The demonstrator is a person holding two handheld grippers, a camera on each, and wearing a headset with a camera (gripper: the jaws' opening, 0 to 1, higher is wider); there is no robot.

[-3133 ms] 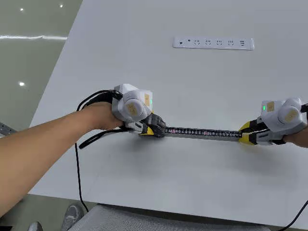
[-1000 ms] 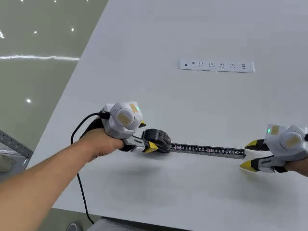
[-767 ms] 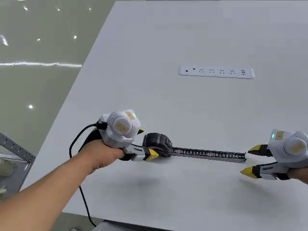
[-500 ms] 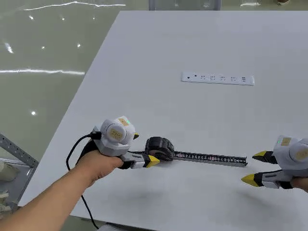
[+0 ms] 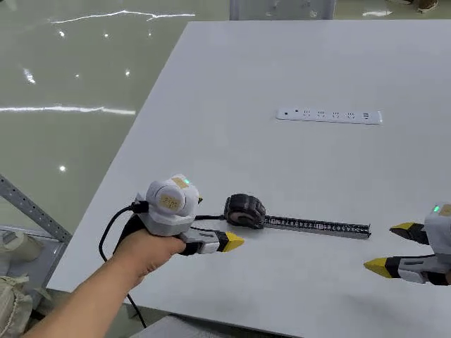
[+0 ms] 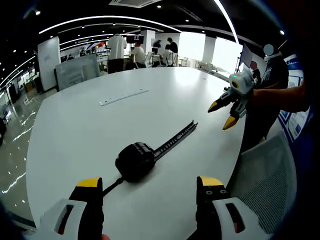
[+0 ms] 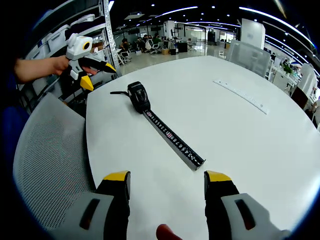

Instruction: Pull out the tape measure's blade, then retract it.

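Tape measure: the black tape measure (image 5: 244,210) lies on the white worktop (image 5: 282,63), in the lower middle of the head view, near the front edge.
Blade: the blade (image 5: 317,226) is drawn out and runs from the case toward the lower right. It rests on the worktop along its length as far as can be seen, with its numbers facing up.
Strap: a thin black wrist strap (image 5: 208,217) trails from the case toward the left tongs.
Left tongs: the left tongs (image 6: 150,182) are open with nothing between them. In the left gripper view the case sits just ahead of the yellow tips, apart from both. A hand (image 5: 144,248) holds them at the lower left of the head view.
Right tongs: the right tongs (image 5: 390,246) are open and empty at the lower right edge, near the blade's free end but not touching it.
Power strip: a white power strip (image 5: 329,115) lies well apart from the tape measure, upper right of centre.
Chair: a grey mesh chair (image 7: 50,165) stands beside the worktop's edge, at the lower left of the right gripper view.
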